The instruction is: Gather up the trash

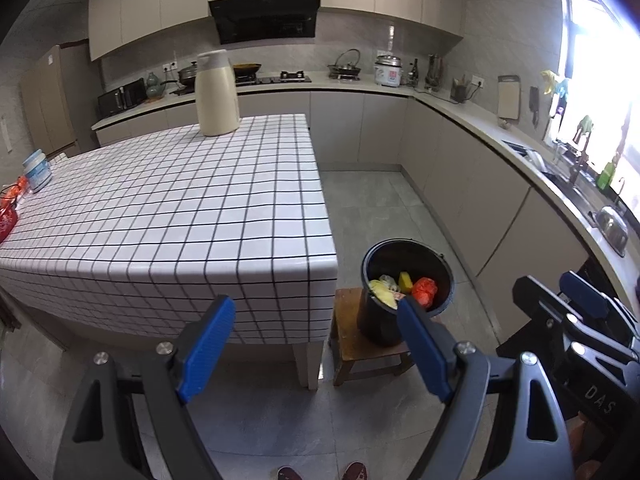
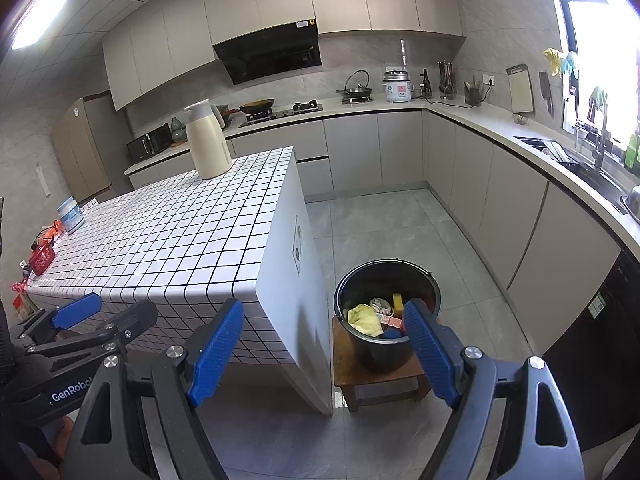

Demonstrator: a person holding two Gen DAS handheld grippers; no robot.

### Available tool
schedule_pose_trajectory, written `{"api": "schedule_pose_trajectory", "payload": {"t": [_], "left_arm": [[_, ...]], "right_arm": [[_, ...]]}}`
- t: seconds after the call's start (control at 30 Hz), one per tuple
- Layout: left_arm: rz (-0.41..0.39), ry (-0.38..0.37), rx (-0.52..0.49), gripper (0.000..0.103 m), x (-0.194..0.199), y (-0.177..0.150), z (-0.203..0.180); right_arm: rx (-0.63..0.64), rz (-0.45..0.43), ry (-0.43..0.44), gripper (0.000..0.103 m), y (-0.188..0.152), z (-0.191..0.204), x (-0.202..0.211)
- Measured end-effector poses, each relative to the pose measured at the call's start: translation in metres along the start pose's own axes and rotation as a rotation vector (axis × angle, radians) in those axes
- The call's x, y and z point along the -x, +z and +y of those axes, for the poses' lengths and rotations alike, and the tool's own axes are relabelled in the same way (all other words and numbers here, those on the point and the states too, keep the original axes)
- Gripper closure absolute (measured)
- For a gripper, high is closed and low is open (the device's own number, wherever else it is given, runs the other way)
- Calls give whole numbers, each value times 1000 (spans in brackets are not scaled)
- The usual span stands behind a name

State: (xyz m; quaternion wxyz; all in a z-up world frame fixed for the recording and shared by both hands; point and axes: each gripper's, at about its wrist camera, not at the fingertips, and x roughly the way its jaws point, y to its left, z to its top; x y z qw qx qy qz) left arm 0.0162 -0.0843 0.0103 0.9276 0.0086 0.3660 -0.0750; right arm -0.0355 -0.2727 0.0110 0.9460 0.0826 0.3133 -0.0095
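A black bucket stands on a low wooden stool beside the table's right end; it also shows in the right wrist view. Inside lie a yellow crumpled piece, a yellow block and an orange-red wad. My left gripper is open and empty, held in front of the table's near corner. My right gripper is open and empty, level with the bucket. Each gripper shows at the edge of the other's view: right gripper, left gripper.
The table has a white checked cloth with a cream thermos jug at the far end, a white tub and red items at the left. Kitchen counters run along the back and right. Grey tiled floor lies between.
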Motion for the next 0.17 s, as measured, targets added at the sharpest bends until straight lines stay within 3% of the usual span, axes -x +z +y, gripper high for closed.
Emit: {"api": "schedule_pose_trajectory", "payload": {"t": [0.17], "left_arm": [[-43,-20,-13,18,4,1,-2]], "right_arm": [[5,2,-18,19,0,0,-2]]}}
